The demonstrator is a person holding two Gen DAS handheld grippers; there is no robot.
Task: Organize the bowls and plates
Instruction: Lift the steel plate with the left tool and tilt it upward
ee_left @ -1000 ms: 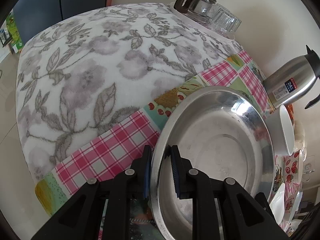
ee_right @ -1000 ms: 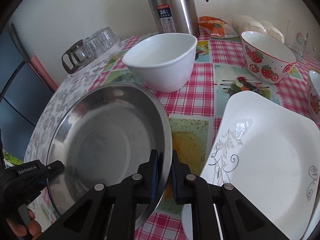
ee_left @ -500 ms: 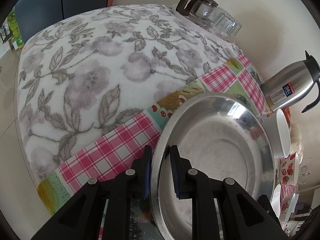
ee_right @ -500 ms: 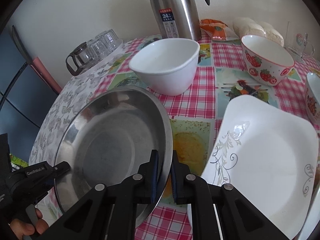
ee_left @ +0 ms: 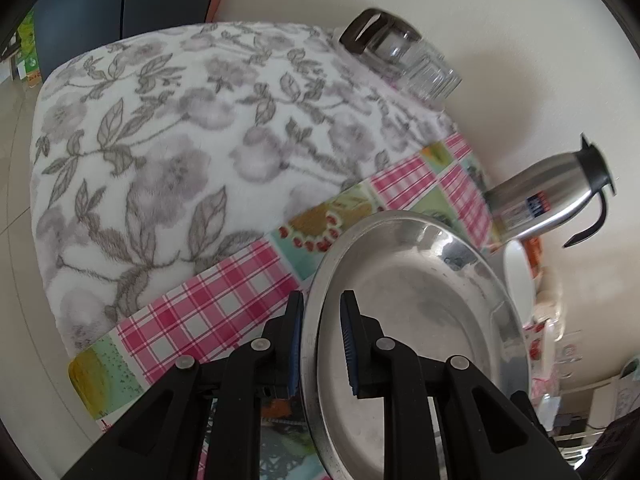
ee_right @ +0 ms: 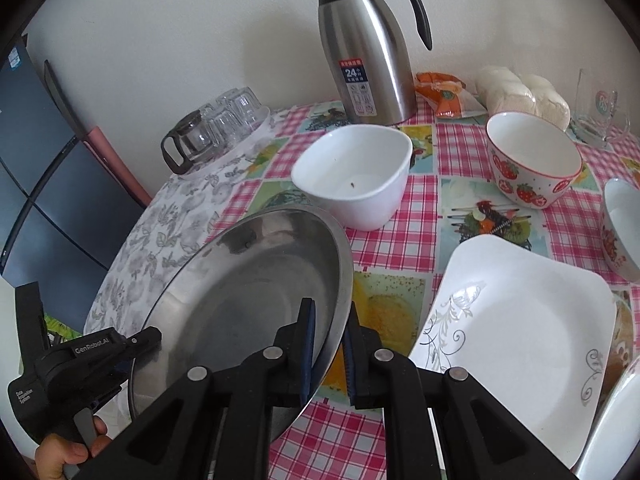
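Observation:
A round steel plate (ee_left: 420, 304) (ee_right: 248, 280) is held off the table, tilted, by both grippers. My left gripper (ee_left: 320, 340) is shut on its near rim in the left wrist view; it also shows at the lower left of the right wrist view (ee_right: 132, 344). My right gripper (ee_right: 330, 344) is shut on the plate's opposite rim. On the table lie a white square plate (ee_right: 516, 344), a white square bowl (ee_right: 356, 176), a strawberry bowl (ee_right: 532, 168) and another patterned bowl (ee_right: 620, 224) at the right edge.
A steel thermos jug (ee_right: 368, 52) stands at the back by the wall. A glass pot and upturned glasses (ee_right: 216, 128) sit on the grey floral cloth (ee_left: 180, 140). Food packets (ee_right: 444, 92) and a glass mug (ee_right: 600, 108) are at the back right.
Both grippers have lifted the steel plate higher and pulled it back a little; the table objects look farther away. Both grips are unchanged.

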